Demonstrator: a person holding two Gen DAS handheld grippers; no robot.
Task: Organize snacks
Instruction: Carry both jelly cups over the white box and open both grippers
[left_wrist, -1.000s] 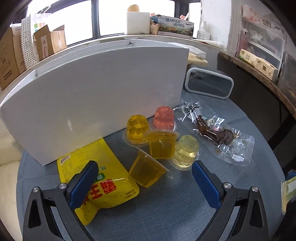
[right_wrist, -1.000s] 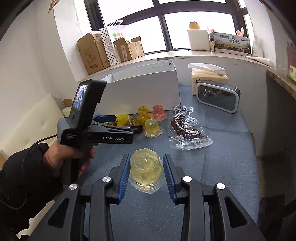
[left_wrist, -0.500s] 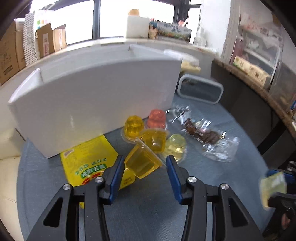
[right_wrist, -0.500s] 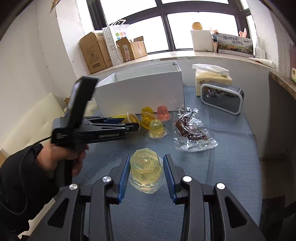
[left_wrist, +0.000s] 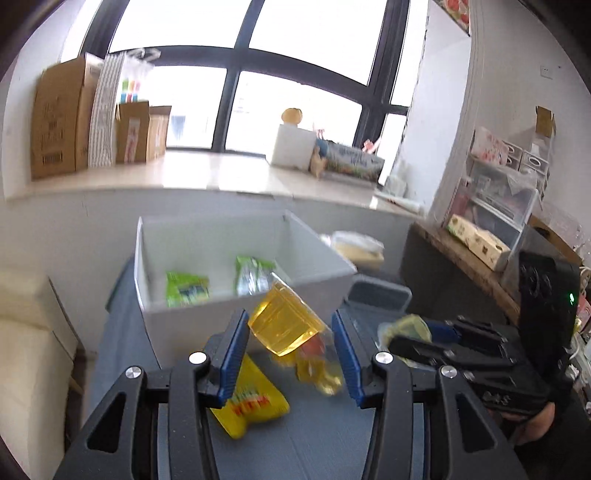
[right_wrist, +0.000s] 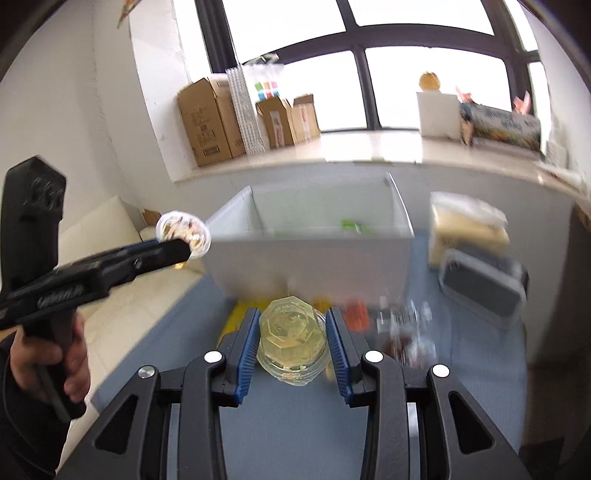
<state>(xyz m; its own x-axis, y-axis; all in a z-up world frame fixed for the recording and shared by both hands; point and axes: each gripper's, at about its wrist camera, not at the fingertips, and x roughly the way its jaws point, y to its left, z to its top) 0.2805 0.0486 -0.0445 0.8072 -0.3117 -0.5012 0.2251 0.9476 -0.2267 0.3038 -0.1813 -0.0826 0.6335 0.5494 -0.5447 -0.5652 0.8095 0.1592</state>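
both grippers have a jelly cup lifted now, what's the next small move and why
Probably carry the left gripper forward over the white bin before opening. It is shut on the orange jelly cup, which hangs tilted in front of the bin's near wall, not yet above the opening. The right gripper, shut on the pale jelly cup, also sits short of the bin and could follow.

The left gripper points slightly downward, its blue-padded fingers clamped on a tilted amber jelly cup held off the counter. The right gripper points the same way, its fingers closed on a pale jelly cup. A hand in a dark sleeve grips the left gripper's handle.
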